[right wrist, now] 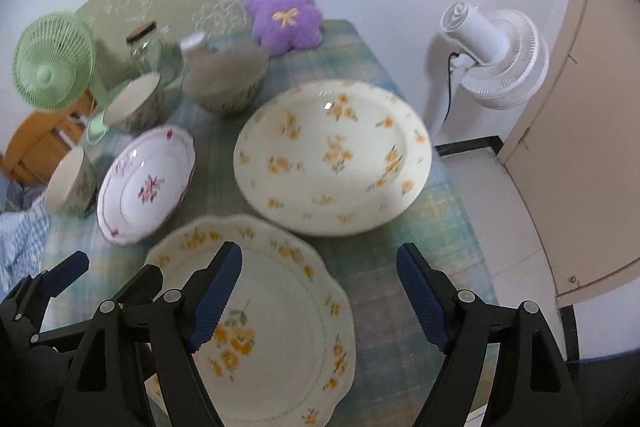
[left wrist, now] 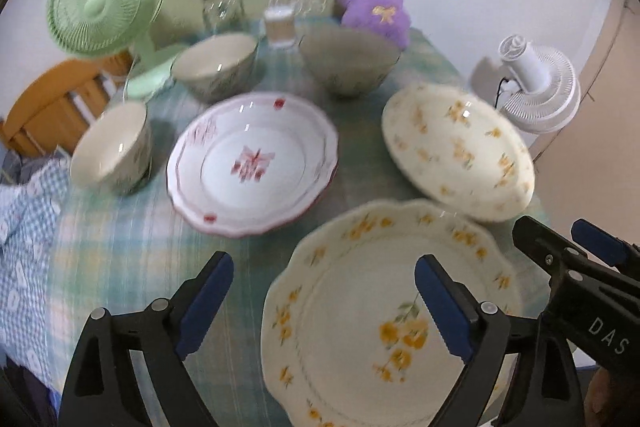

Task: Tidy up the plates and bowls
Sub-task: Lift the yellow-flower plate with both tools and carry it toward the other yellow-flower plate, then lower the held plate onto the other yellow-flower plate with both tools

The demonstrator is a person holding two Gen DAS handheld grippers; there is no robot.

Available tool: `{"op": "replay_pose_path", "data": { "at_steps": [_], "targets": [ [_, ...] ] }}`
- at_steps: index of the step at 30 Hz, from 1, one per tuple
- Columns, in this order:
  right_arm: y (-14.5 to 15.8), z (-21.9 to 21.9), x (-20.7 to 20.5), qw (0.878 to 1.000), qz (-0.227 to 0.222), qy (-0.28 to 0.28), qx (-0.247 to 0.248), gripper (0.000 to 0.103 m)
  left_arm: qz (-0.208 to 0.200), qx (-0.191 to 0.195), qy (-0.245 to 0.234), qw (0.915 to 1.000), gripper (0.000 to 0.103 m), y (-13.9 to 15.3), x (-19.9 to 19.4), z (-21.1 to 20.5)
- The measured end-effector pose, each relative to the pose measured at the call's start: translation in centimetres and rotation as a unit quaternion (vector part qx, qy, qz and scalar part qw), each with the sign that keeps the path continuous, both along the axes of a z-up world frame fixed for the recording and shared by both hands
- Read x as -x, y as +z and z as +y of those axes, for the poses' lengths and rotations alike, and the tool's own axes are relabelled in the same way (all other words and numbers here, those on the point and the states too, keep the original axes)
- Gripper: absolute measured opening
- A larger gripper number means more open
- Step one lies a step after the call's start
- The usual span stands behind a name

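Plates [left wrist: 384, 315] and bowls [left wrist: 216, 65] all empty, left tool [left wrist: 324, 303] and right tool [right wrist: 318, 297] wide open, holding nothing.

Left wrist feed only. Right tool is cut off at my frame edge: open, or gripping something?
Observer: Open. The right tool has its pads wide apart with nothing between them. The scalloped yellow-flower plate lies beneath and does not look touched.
Operator: Is that white fan standing on the table?
Observer: No. The white fan stands on the floor beside the table, on its own stand with a black cord.
Operator: Anything else on that side?
Observer: A beige door, just past the fan.
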State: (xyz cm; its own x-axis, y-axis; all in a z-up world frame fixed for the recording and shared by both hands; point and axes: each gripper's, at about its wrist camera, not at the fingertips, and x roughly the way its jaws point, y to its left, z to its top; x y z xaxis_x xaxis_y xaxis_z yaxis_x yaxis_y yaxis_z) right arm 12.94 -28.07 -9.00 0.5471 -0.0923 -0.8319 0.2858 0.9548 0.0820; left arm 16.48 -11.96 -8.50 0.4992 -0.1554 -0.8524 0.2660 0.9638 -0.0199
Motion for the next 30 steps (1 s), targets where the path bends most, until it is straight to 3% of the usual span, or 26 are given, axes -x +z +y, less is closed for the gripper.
{"op": "replay_pose_path", "data": {
  "at_steps": [12,22,30],
  "targets": [
    [0.3,-6.0,-5.3,1.000,-0.015,0.002,0.009,0.082,-0.013,0.010,0.009,0.9998,0.092,-0.5,-4.7,-6.3],
    [-3.4,-10.6,-10.9,1.000,0.007,0.013,0.004,0.082,-0.002,-0.011,0.028,0.9995,0.087,-3.6,-9.2,-11.3],
    [-6.3,-12.3,-13.6,0.999,0.033,0.014,-0.002,0.081,0.025,-0.025,0.041,0.9985,0.079,-6.3,-11.6,-12.8]
  ]
}}
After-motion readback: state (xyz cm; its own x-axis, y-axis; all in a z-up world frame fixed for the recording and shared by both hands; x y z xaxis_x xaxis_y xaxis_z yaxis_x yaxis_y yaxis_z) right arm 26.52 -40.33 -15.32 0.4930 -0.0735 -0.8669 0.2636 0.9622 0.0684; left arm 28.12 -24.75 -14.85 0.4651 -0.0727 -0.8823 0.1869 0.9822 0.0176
